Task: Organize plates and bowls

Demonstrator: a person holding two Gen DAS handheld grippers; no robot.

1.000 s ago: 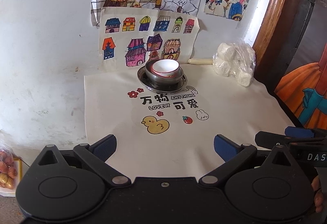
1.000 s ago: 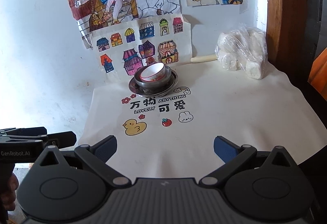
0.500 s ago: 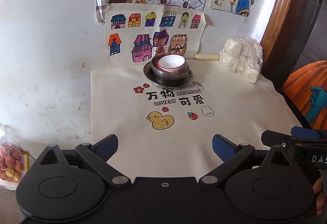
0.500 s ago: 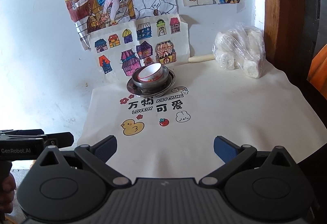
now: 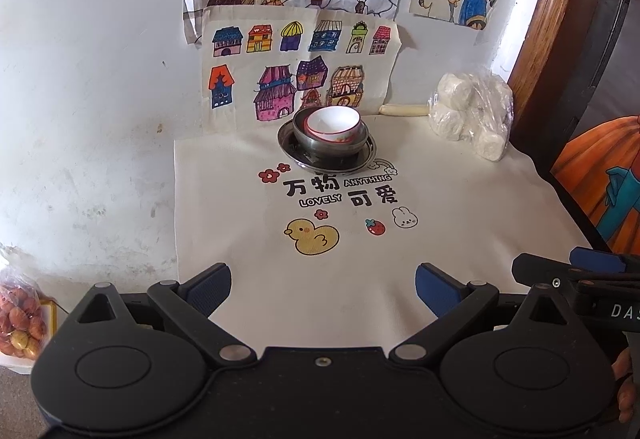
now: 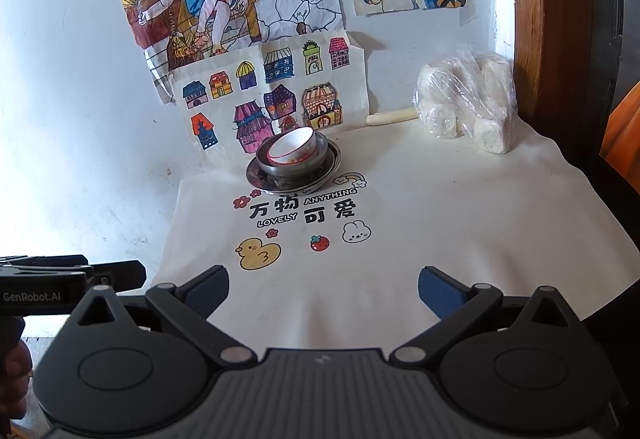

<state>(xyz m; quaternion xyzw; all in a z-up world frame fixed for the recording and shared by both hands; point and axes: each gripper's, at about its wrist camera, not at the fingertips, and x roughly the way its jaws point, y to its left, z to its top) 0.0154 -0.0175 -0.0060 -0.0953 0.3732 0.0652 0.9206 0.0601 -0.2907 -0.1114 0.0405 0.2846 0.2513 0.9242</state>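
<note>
Cream cloth with cartoon prints covered table against white wall. Left gripper hung wide open over near edge, nothing between fingers. Right gripper likewise spread and empty, just beside it. Well ahead, near wall: white bowl sat tilted inside metal bowl, both on dark plate. Bagged white rolls lay at far right.
</note>
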